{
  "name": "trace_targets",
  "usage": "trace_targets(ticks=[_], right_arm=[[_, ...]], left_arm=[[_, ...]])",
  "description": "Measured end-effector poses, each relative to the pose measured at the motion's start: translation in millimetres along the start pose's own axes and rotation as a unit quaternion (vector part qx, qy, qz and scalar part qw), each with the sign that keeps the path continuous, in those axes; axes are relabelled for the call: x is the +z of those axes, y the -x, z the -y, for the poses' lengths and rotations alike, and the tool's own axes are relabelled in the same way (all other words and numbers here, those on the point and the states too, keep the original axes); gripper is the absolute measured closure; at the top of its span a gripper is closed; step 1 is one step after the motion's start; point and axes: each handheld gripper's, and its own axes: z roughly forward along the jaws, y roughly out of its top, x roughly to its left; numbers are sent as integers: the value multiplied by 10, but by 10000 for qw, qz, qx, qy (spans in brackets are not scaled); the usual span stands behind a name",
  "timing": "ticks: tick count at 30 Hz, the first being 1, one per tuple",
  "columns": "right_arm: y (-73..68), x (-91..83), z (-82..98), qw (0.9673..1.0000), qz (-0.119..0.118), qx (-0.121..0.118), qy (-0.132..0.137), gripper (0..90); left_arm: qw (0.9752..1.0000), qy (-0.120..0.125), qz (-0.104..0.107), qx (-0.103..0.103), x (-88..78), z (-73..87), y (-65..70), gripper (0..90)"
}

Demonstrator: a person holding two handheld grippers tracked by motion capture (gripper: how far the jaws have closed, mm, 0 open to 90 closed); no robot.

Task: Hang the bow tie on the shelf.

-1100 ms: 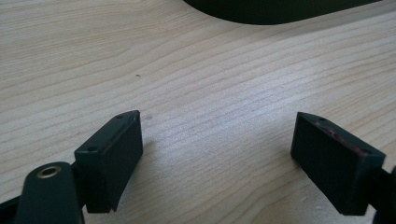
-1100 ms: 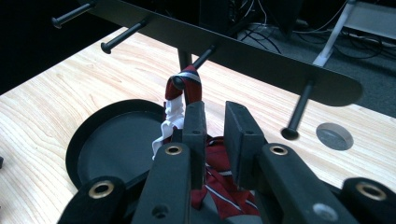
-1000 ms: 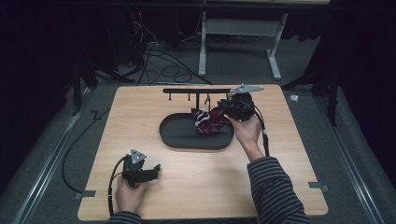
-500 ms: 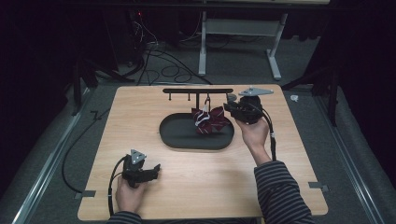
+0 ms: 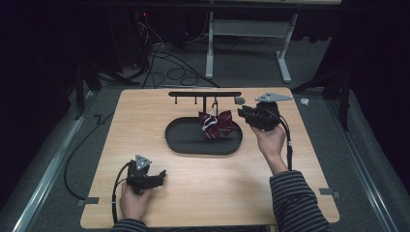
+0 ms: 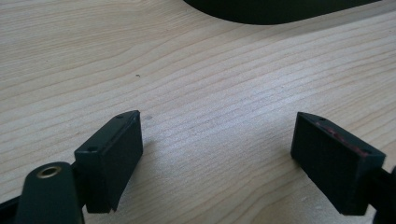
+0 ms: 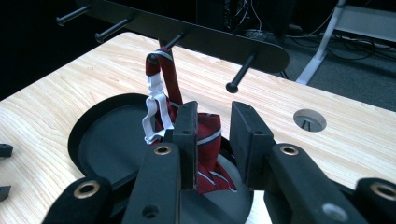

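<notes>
Since a second ago the right gripper (image 5: pixel 244 115) has drawn back rightward from the striped necktie (image 5: pixel 218 124), its jaws just opening, the tie loose between them. The tie hangs from a rack peg (image 7: pixel 153 59) over the black tray (image 5: pixel 183 143) near the table's far edge, its lower part hidden behind the jaws. The left gripper (image 5: pixel 159 175) rests spread and empty.

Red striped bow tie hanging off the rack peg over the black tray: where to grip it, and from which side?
Judging by its pose, grip the bow tie on its bunched body, below the strap looped over the peg. Approach from the table's right side, along the line of the right gripper: the fabric stands edge-on in that gap there. The strap is thin and taut, with the white loop beside it.
</notes>
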Motion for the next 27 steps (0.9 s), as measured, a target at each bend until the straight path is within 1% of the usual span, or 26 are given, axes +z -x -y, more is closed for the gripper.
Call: trace_targets(ticks=[16, 22, 27], right_arm=[[119, -163, 113, 9999, 21, 152, 58, 709], [162, -235, 168, 9997, 78, 183, 143, 708], [213, -306, 223, 9994, 104, 258, 196, 708]], left_arm=[[10000, -2, 0, 1, 0, 0, 0, 171], [10000, -3, -1, 3, 0, 0, 0, 171], [10000, 0, 0, -2, 0, 0, 0, 171]])
